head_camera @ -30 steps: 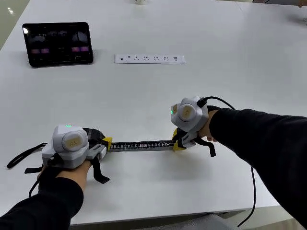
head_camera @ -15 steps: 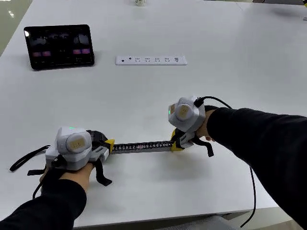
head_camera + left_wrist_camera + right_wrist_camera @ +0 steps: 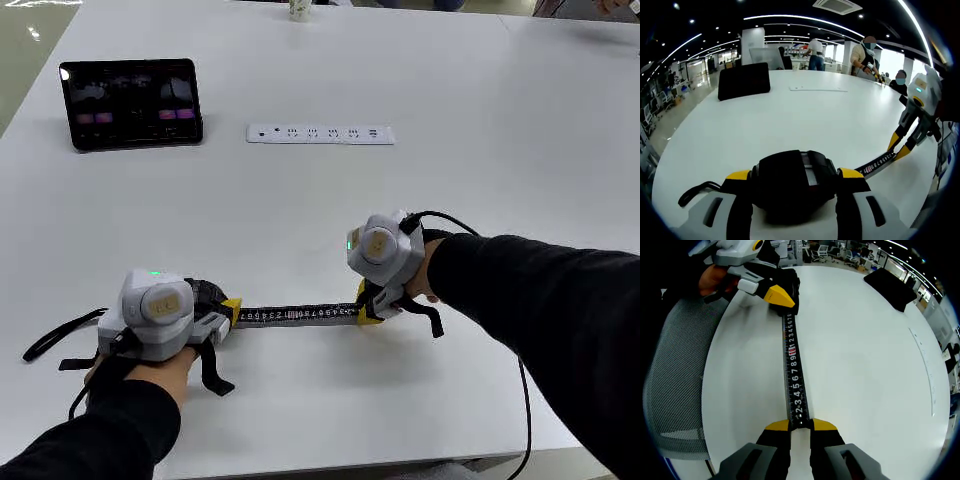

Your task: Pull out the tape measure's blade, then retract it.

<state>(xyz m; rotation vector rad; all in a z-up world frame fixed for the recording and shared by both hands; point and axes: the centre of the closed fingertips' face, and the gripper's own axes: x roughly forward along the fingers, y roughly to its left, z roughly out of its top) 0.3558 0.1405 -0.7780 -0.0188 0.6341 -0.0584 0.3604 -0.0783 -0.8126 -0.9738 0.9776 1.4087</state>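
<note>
Brought slightly nearer since earlier, right gripper (image 3: 800,425) is clamped on the blade (image 3: 792,370) tip to pace retraction, while the tape measure case (image 3: 790,182) is steadied on the surface (image 3: 300,220) by the closed left gripper (image 3: 222,312).

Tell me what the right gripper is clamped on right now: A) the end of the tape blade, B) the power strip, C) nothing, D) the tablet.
A: the right gripper view shows the right gripper shut on the tip of the blade, which stretches to the case held in the left gripper.
</note>
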